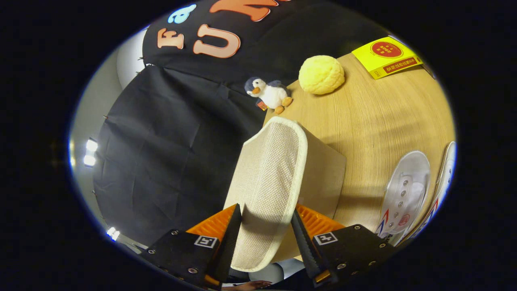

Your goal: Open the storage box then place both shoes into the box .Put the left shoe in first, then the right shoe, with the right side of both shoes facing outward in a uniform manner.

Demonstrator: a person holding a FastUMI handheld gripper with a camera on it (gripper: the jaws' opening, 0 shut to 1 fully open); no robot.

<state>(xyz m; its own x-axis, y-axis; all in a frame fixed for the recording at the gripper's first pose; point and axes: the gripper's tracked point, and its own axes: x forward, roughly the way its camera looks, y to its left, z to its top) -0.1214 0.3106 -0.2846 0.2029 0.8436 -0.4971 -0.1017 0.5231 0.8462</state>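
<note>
A beige woven fabric lid (pixel 270 169) of the storage box runs between my fingers and on beyond them, lifted off the box. My gripper (pixel 265 210) is shut on the lid, one finger pressing each long edge. The box's plain beige body (pixel 323 178) stands right behind the lid on the wooden table (pixel 375 117). Two white canvas shoes lie to the right of the box: the nearer one (pixel 404 194) shows its eyelets and a red and blue mark, and the second (pixel 444 178) lies just past it. The inside of the box is hidden by the lid.
A small penguin plush (pixel 268 93) sits at the table's far corner beyond the box. Beside it is a round yellow plush (pixel 321 74), and further right a yellow booklet (pixel 386 55). Black cloth walls off the left side. A person's hand (pixel 250 285) shows below the fingers.
</note>
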